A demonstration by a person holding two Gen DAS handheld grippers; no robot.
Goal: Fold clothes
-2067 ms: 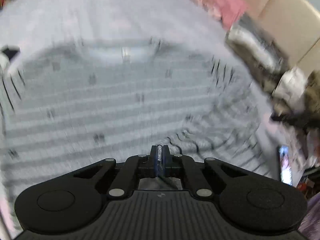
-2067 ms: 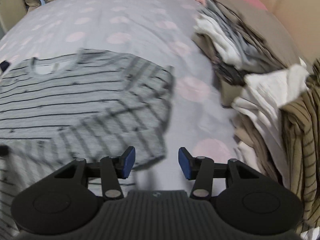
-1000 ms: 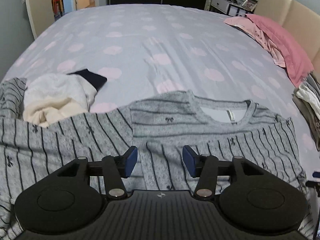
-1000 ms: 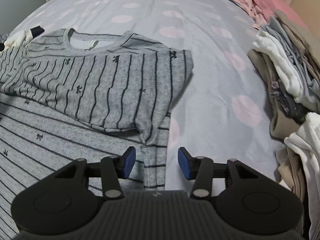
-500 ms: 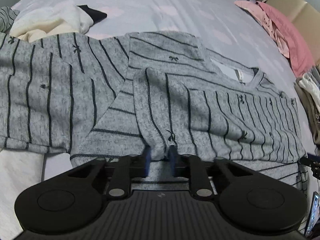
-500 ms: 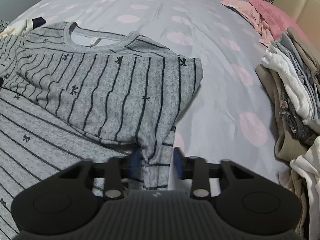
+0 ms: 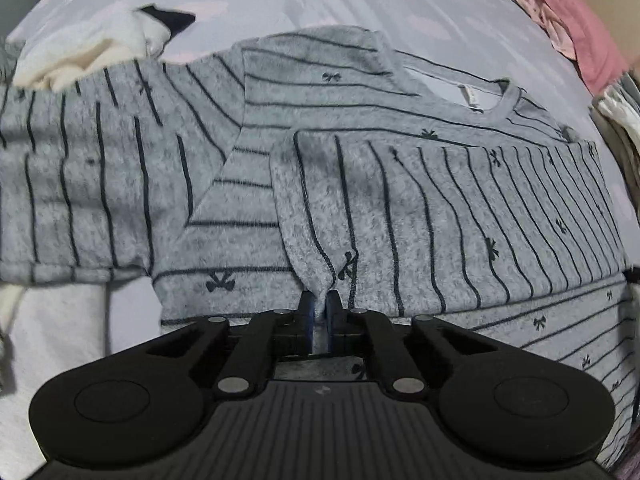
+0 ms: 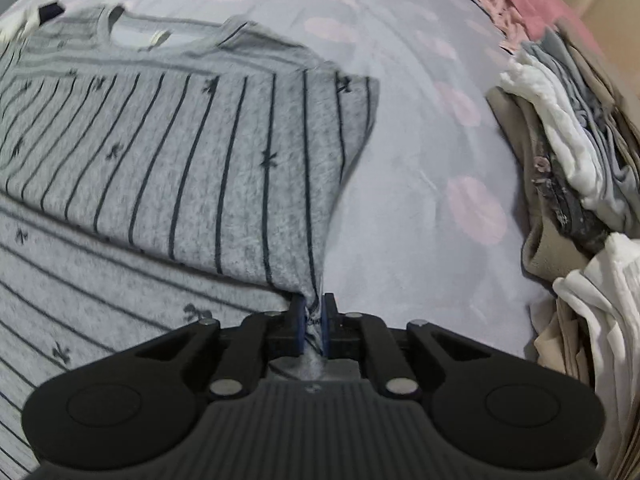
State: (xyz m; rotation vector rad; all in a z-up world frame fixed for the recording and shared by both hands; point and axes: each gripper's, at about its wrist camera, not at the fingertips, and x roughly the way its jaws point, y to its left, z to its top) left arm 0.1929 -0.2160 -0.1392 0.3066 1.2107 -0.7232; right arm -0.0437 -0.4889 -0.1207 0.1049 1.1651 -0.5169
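A grey shirt with thin dark stripes and small bows (image 7: 400, 200) lies on the bed, collar at the far side, one sleeve folded across its chest. My left gripper (image 7: 319, 312) is shut on the near left corner of that folded sleeve. My right gripper (image 8: 311, 320) is shut on the near right corner of the same folded part of the shirt (image 8: 180, 152). The other sleeve (image 7: 80, 184) lies spread out to the left.
The bed has a lilac sheet with pink dots (image 8: 420, 160). A pile of white, beige and grey clothes (image 8: 568, 184) lies at the right. A cream garment (image 7: 80, 52) lies at the far left. A pink pillow (image 7: 568, 16) is at the far right.
Both grippers went from open above the shirt to shut on the folded sleeve's near corners. The fabric now lifts slightly at each grip.
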